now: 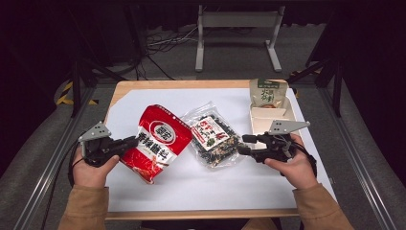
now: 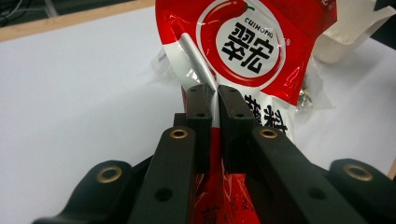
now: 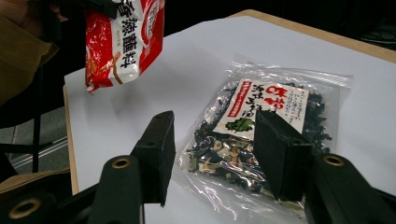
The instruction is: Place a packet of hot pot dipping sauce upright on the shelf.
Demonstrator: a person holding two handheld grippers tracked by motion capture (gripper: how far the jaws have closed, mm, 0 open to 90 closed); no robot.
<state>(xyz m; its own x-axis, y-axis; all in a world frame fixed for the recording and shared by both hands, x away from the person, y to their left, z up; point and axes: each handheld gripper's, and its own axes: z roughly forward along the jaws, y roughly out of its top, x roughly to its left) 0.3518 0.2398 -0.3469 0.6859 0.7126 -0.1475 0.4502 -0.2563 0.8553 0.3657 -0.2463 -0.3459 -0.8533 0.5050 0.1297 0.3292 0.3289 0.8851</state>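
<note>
While clamped edge-on between the left tongs [image 2: 212,100] — red sachet [image 2: 243,51], right tongs [image 3: 215,140] wide.

Red seasoning pouch [image 1: 155,141], edge-pinched, tilted, lifted off table.

A light wooden table [image 1: 125,87] topped with a white sheet [image 1: 201,184] stands on grey carpet floor [image 1: 38,143], flanked by metal rails [image 1: 48,167], with a grey metal stand [image 1: 237,21], black cables [image 1: 160,43] and yellow-black hazard tape [image 1: 64,93] in dim surroundings beyond.
</note>
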